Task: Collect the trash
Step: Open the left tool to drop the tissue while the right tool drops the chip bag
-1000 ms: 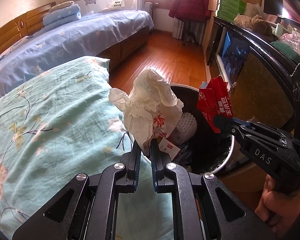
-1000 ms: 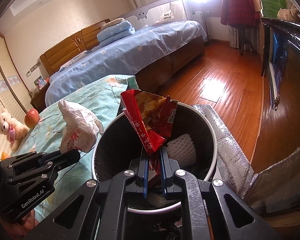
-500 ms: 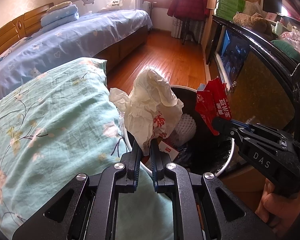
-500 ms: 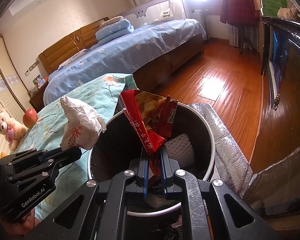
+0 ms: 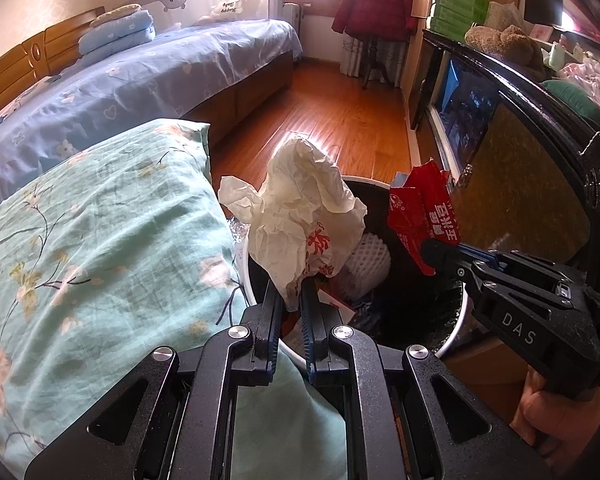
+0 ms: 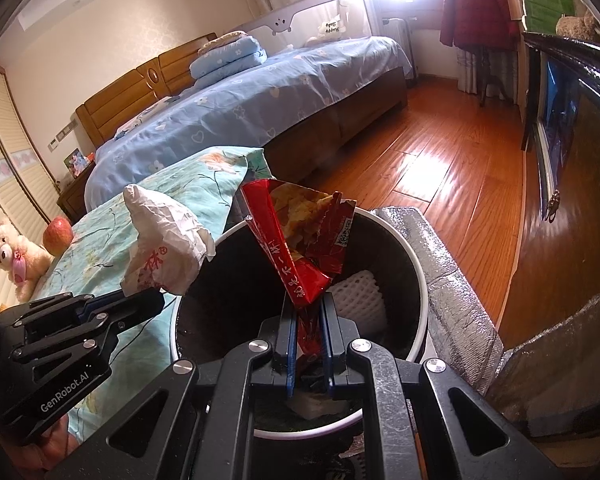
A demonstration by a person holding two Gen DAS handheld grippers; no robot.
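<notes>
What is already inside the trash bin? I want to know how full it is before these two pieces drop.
Inside the trash bin a white foam net lies against the far wall, with paper scraps beside it. The bottom is mostly hidden by the red wrapper and the gripper.

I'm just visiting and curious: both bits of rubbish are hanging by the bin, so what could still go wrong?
1. The crumpled white bag in the left hand-held gripper hangs near the trash bin rim, beside the floral quilt; released now, it might catch the rim or land on the bed.
2. The red snack wrapper in the right hand-held gripper looks torn open; crumbs could spill.
</notes>
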